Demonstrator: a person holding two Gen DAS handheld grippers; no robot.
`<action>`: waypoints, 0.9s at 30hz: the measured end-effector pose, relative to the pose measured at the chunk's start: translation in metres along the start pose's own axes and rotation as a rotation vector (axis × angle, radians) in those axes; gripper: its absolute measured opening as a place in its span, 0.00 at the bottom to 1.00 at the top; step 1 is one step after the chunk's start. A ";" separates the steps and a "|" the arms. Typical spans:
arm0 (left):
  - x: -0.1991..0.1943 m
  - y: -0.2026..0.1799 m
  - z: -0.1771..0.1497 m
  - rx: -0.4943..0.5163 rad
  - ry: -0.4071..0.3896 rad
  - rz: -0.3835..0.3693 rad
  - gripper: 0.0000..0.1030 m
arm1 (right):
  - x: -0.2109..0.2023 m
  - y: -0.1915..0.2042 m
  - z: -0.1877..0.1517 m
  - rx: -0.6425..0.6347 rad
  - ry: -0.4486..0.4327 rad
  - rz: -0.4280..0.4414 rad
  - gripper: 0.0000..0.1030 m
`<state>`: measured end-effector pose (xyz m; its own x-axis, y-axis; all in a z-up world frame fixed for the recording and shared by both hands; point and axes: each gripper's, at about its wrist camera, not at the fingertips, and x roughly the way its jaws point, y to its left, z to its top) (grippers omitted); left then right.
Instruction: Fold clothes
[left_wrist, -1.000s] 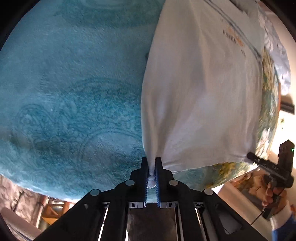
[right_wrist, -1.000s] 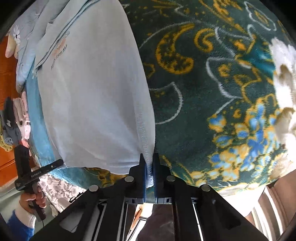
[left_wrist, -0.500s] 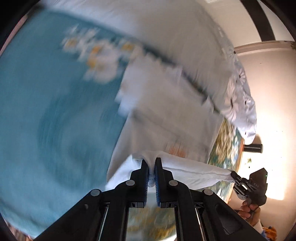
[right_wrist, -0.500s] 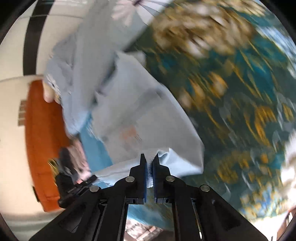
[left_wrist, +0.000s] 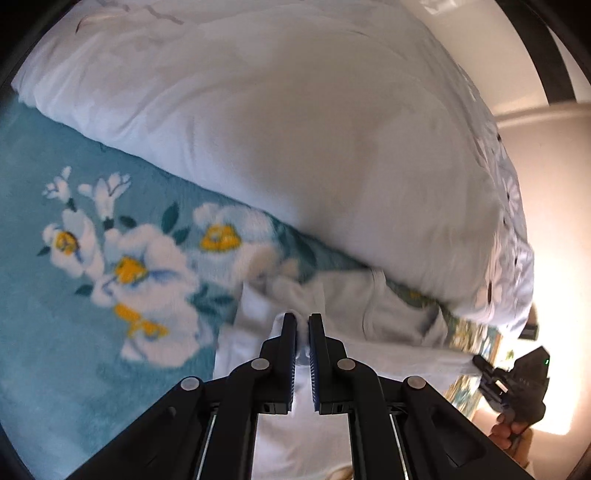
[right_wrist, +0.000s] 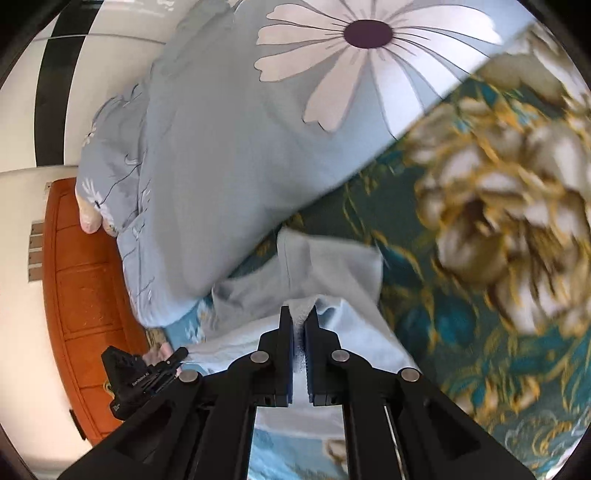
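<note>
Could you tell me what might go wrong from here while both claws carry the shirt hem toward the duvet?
1. The right claw, jaws opening, pinches only a thin edge of the white T-shirt; it could slip free.
2. The left claw holds a similarly small pinch.
3. The duvet lies close ahead; the fold could land against it, crooked.

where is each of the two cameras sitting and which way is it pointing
Left wrist view: on the left gripper, angled down along its fingers at the white garment, teal floral blanket and pale quilt; the hand on the right gripper shows at lower right.
Right wrist view: on the right gripper, angled down at the same garment, quilt and blanket; the left gripper shows at lower left.
Shared: each pinches an edge of the garment, though the right's jaws are opening.
</note>
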<state>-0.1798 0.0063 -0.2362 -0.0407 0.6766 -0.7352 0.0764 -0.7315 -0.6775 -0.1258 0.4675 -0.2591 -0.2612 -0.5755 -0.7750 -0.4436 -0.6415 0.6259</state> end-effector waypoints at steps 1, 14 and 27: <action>0.001 0.004 0.003 -0.020 -0.009 -0.026 0.08 | 0.005 0.003 0.006 -0.005 -0.003 -0.008 0.08; -0.025 0.081 -0.079 -0.200 -0.063 -0.075 0.28 | -0.013 -0.017 -0.003 -0.063 -0.119 -0.102 0.36; 0.014 0.122 -0.192 -0.450 0.017 -0.211 0.28 | -0.027 -0.147 -0.163 0.384 -0.151 -0.022 0.43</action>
<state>0.0199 -0.0576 -0.3251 -0.0857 0.8101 -0.5800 0.4909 -0.4723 -0.7321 0.0857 0.4948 -0.3155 -0.3580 -0.4650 -0.8097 -0.7304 -0.4007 0.5531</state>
